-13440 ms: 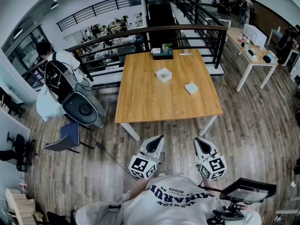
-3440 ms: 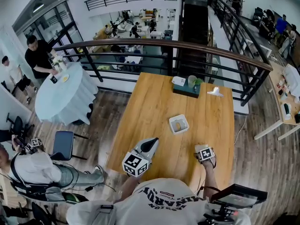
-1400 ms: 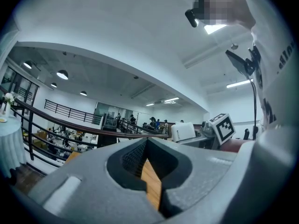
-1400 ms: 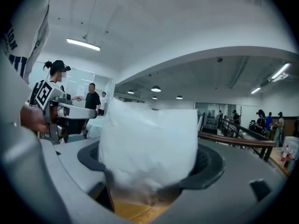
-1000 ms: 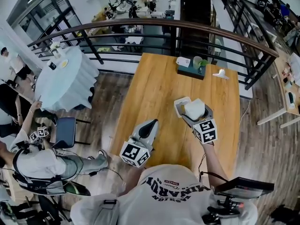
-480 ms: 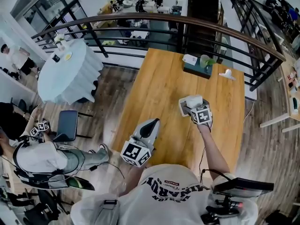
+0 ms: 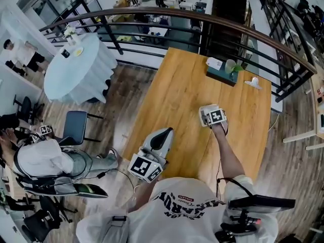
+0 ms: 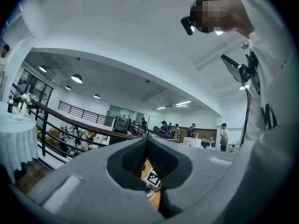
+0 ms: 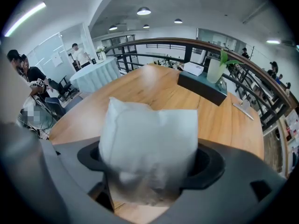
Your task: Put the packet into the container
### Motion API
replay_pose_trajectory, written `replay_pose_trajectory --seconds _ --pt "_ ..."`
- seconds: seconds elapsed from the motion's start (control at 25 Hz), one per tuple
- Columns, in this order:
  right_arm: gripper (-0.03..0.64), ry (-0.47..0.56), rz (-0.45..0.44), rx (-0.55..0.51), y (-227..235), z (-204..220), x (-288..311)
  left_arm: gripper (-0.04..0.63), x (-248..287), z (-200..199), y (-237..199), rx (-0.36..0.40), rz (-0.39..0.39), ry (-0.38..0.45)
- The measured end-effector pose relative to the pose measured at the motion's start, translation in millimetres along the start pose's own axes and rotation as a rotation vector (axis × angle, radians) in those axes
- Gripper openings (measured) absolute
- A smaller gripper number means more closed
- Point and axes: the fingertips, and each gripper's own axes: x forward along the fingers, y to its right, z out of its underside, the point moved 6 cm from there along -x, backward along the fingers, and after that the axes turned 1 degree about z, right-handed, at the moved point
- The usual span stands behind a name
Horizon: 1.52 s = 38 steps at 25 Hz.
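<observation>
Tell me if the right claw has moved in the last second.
Yes: the right claw, gripping the packet, has dropped down over the white container.

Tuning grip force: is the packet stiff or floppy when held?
Likely soft: the packet bulges pillow-like and creases where the jaws pinch it. Probably light, since it juts past the jaws without sagging. Its matte wrapper looks unlikely to slip.

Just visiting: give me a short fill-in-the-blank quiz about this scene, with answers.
The right tool grips a white ____. The left tool, its jaws together, holds ____. The table is made of ____. Answers: packet; nothing; wood.
</observation>
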Motion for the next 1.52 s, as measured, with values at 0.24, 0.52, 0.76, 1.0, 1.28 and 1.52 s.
replay_pose_trajectory --seconds 0.24,0.52,0.76,1.0,1.28,1.52 --pt "0.453 -0.068 0.008 -0.008 3 0 33 0.005 4 -6 -5 -0.003 0.003 0.01" --pt "0.454 -0.133 -0.018 -0.016 2 1 53 0.004 10 -5 -6 -0.01 0.009 0.007" --pt "0.473 -0.141 -0.033 -0.029 2 -1 57 0.004 14 -2 -12 -0.014 0.008 0.002" --pt "0.486 -0.109 -0.027 -0.009 3 1 56 0.005 17 -5 -14 -0.003 0.023 0.004" --pt "0.494 -0.051 -0.012 -0.019 10 -10 44 0.003 21 -1 -11 -0.003 0.024 -0.005" --pt "0.494 -0.042 -0.003 -0.019 9 -16 36 0.004 19 -3 -12 -0.001 0.035 0.001"
